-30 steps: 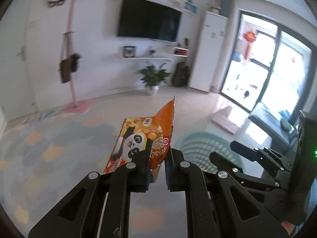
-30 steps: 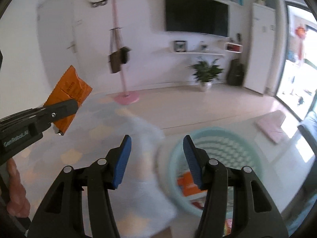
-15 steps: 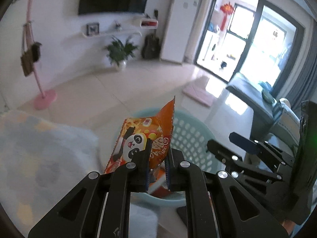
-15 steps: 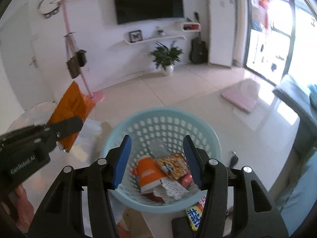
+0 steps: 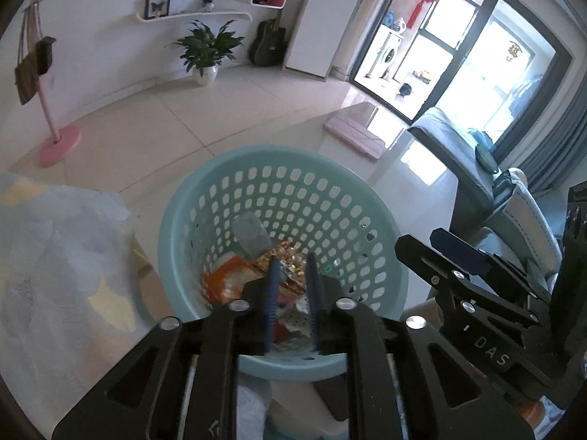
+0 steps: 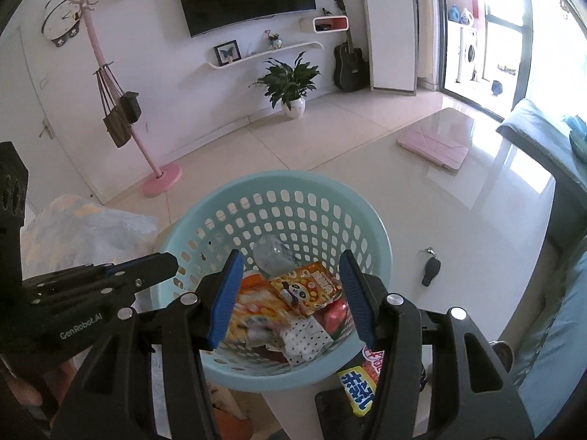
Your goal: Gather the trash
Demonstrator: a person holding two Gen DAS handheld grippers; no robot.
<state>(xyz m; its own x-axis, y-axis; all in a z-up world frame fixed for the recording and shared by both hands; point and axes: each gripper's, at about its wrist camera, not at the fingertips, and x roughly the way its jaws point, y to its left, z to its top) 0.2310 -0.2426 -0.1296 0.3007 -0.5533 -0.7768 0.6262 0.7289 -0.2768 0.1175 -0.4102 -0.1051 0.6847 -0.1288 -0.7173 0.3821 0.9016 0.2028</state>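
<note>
So, panda snack bag (image 6: 307, 288): lying face up inside my basket (image 6: 205, 216), on the other wrappers.
basket: light blue, perforated, straight below both tools.
left gripper (image 5: 291, 286): fingers slightly apart, nothing between them, over the basket.
right gripper (image 6: 290, 293): spread wide, empty, above the rim.
around: yellow packet (image 6: 357, 390) just outside the basket, black key fob (image 6: 430, 270) on the floor nearby.

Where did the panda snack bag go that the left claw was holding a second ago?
The left gripper swung over the blue basket, opened and let go. The panda snack bag now lies inside on top of the other wrappers. The right gripper stayed open and empty, hovering above the basket.
</note>
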